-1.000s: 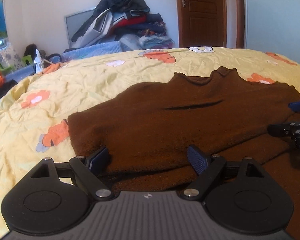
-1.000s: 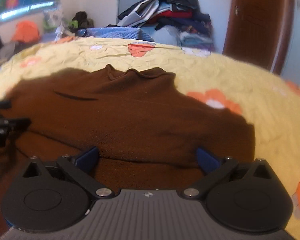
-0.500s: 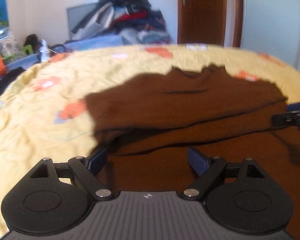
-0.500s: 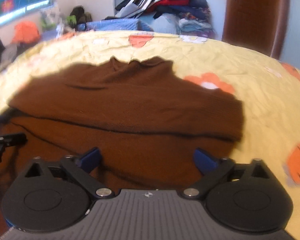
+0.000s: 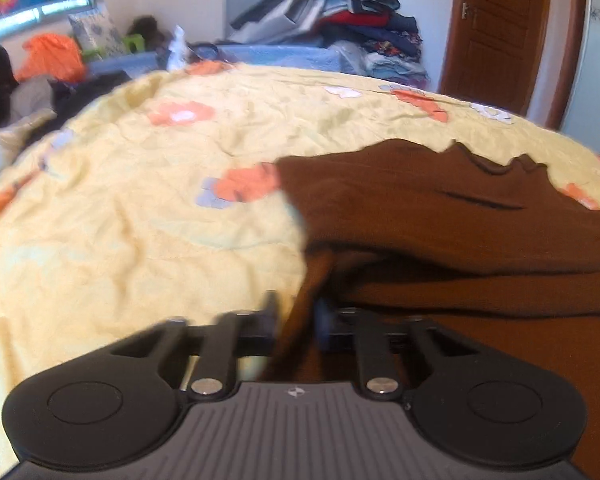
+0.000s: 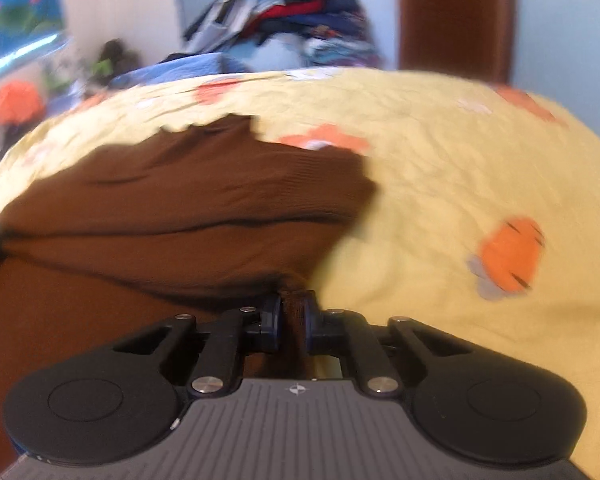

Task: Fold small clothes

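Both claws pinch the near edge of the brown sweater (image 5: 440,216). Left claw (image 5: 296,320) has its jaws pressed together on a strip of brown fabric at the sweater's left near corner, though this view is blurred there. Right claw (image 6: 292,320) is also clamped on a bunched piece of the cloth, at the right near corner, and here the pads clearly squeeze it.

The sweater lies on the yellow flowered bedspread (image 5: 140,216), spread across the bed, with its collar (image 5: 496,164) at the far side, away from both claws. Its long axis runs from left to right between the two claws, so each hand holds its own end of the near hem, and neither is nearer to the collar. The body of the garment lies forward of the claws, with one fold line already crossing it.

The coming move probably carries the held edge forward, over the body toward the collar. Both hands should travel together, otherwise the fold comes out slanted.
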A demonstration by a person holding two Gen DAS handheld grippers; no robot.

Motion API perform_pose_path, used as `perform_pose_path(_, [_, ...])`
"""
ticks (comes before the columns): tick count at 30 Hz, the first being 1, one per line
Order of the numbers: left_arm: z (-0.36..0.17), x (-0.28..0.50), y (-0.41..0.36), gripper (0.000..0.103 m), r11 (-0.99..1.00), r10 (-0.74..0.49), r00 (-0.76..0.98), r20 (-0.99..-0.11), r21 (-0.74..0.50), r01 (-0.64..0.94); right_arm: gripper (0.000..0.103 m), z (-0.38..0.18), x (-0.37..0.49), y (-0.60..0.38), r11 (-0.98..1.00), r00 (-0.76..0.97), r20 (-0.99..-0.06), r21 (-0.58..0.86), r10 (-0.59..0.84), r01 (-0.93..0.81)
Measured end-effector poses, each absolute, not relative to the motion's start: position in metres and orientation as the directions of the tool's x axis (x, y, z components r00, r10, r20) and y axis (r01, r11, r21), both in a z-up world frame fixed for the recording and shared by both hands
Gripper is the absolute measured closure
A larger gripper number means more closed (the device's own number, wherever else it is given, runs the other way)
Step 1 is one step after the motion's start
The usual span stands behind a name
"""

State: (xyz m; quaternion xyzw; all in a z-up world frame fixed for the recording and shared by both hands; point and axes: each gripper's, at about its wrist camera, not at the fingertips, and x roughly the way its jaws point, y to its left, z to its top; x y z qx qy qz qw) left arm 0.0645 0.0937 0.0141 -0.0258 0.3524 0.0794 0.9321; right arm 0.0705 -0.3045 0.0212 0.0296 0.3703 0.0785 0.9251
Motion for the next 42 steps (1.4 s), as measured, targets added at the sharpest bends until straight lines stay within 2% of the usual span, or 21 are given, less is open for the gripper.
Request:
perform_pose_path(5, [0.013, 0.051, 0.092, 0.093, 0.989, 0.142, 0.76, -0.635, 0.052, -0.142, 0.088, 0.017, 0.067, -0.303, 0.987, 0.729, -0.667, 0.07, 0.153, -0.144])
perform_pose_path(6, [0.016, 0.049, 0.092, 0.093, 0.989, 0.138, 0.753, -0.644, 0.045, -0.142, 0.082, 0.018, 0.067, -0.302, 0.988, 0.727, -0.67, 0.072, 0.151, -0.139])
perform_pose_path(8, [0.022, 0.041, 0.093, 0.091, 0.992, 0.107, 0.746, -0.657, 0.02, -0.124, 0.047, 0.024, 0.064, -0.305, 0.989, 0.718, -0.68, 0.105, 0.149, -0.106])
perform_pose_path(9, [0.025, 0.035, 0.094, 0.089, 0.993, 0.095, 0.745, -0.661, 0.015, -0.113, 0.04, 0.027, 0.058, -0.306, 0.987, 0.721, -0.675, 0.12, 0.158, -0.104])
perform_pose_path(11, [0.027, 0.021, 0.096, 0.069, 0.996, 0.066, 0.741, -0.668, -0.005, -0.093, 0.026, 0.031, 0.043, -0.306, 0.987, 0.731, -0.662, 0.112, 0.164, -0.12])
perform_pose_path(12, [0.026, 0.014, 0.096, 0.061, 0.996, 0.05, 0.744, -0.667, -0.021, -0.086, 0.026, 0.031, 0.035, -0.307, 0.988, 0.73, -0.666, 0.102, 0.156, -0.117])
perform_pose_path(13, [0.023, 0.01, 0.095, 0.046, 0.996, 0.039, 0.746, -0.665, -0.032, -0.081, 0.026, 0.029, 0.031, -0.308, 0.988, 0.721, -0.675, 0.109, 0.157, -0.114])
perform_pose_path(15, [0.012, 0.011, 0.091, 0.047, 0.995, 0.063, 0.738, -0.671, -0.013, -0.097, 0.03, 0.023, 0.026, -0.309, 0.981, 0.699, -0.689, 0.152, 0.192, -0.119])
perform_pose_path(16, [0.01, 0.01, 0.088, 0.05, 0.994, 0.083, 0.757, -0.648, 0.002, -0.107, 0.04, 0.021, 0.023, -0.306, 0.983, 0.712, -0.678, 0.131, 0.183, -0.129])
perform_pose_path(17, [0.009, 0.01, 0.087, 0.064, 0.994, 0.093, 0.767, -0.635, 0.012, -0.11, 0.062, 0.02, 0.022, -0.301, 0.985, 0.717, -0.676, 0.091, 0.17, -0.147])
perform_pose_path(19, [0.011, 0.013, 0.089, 0.085, 0.99, 0.13, 0.768, -0.627, 0.047, -0.13, 0.091, 0.02, 0.024, -0.301, 0.986, 0.721, -0.676, 0.062, 0.155, -0.153])
perform_pose_path(20, [0.011, 0.014, 0.092, 0.086, 0.989, 0.141, 0.766, -0.628, 0.058, -0.135, 0.1, 0.021, 0.027, -0.31, 0.986, 0.717, -0.678, 0.093, 0.164, -0.139])
perform_pose_path(24, [0.014, 0.004, 0.1, 0.086, 0.991, 0.137, 0.759, -0.637, 0.079, -0.112, 0.099, 0.019, 0.026, -0.334, 0.983, 0.716, -0.675, 0.159, 0.175, -0.091])
perform_pose_path(25, [0.017, -0.001, 0.102, 0.086, 0.992, 0.124, 0.754, -0.645, 0.065, -0.107, 0.092, 0.02, 0.023, -0.332, 0.984, 0.711, -0.681, 0.155, 0.173, -0.091])
perform_pose_path(27, [0.022, -0.017, 0.108, 0.082, 0.996, 0.065, 0.737, -0.673, -0.005, -0.091, 0.068, 0.024, 0.016, -0.33, 0.979, 0.7, -0.69, 0.19, 0.186, -0.072])
perform_pose_path(28, [0.023, -0.027, 0.112, 0.074, 0.995, 0.02, 0.722, -0.691, -0.055, -0.08, 0.038, 0.027, 0.01, -0.332, 0.972, 0.693, -0.691, 0.229, 0.206, -0.061])
perform_pose_path(29, [0.022, -0.039, 0.118, 0.057, 0.991, -0.026, 0.71, -0.704, -0.111, -0.073, 0.018, 0.028, 0.001, -0.335, 0.961, 0.687, -0.688, 0.271, 0.232, -0.052])
perform_pose_path(31, [0.02, -0.063, 0.128, 0.028, 0.976, -0.096, 0.704, -0.704, -0.204, -0.071, 0.017, 0.029, -0.019, -0.34, 0.941, 0.674, -0.685, 0.334, 0.278, -0.05])
perform_pose_path(36, [0.02, -0.095, 0.146, 0.028, 0.912, -0.251, 0.684, -0.685, -0.405, -0.071, 0.017, 0.026, -0.06, -0.354, 0.85, 0.605, -0.666, 0.526, 0.437, -0.035])
perform_pose_path(39, [0.015, -0.09, 0.158, 0.028, 0.822, -0.411, 0.636, -0.654, -0.567, -0.052, 0.017, 0.016, -0.067, -0.363, 0.71, 0.518, -0.6, 0.704, 0.61, -0.02])
perform_pose_path(42, [0.011, -0.081, 0.169, 0.028, 0.753, -0.495, 0.601, -0.628, -0.654, -0.064, 0.018, 0.007, -0.067, -0.37, 0.624, 0.502, -0.542, 0.782, 0.674, 0.007])
